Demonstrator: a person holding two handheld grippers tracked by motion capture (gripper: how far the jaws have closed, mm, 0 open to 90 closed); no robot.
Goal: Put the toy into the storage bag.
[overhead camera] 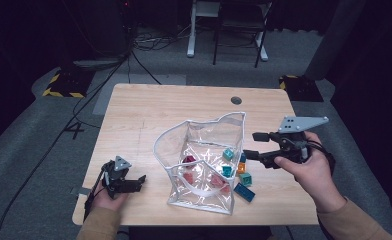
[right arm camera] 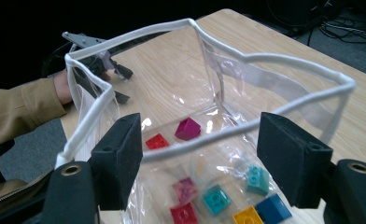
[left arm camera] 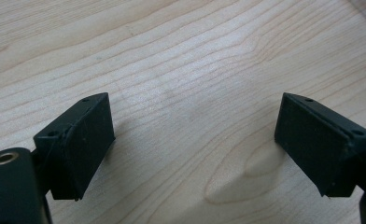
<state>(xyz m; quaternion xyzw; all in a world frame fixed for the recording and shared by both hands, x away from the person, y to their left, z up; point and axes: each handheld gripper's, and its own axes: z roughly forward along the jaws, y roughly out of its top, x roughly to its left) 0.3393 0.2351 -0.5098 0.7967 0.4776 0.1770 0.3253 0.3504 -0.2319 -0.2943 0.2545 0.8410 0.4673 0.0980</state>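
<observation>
A clear plastic bag with white trim stands open at the table's middle. Inside it lie a magenta brick and a red brick. Teal bricks, an orange brick and a blue brick lie at its right side; the blue one is outside. My right gripper is open just right of the bag, and the bag's near rim runs between its jaws untouched. My left gripper is open and holds nothing above bare wood near the front left edge.
The wooden table has a round cable hole at the back right. Beyond the table are a chair and a desk leg with cables on the grey floor. A tan sleeve is behind the bag.
</observation>
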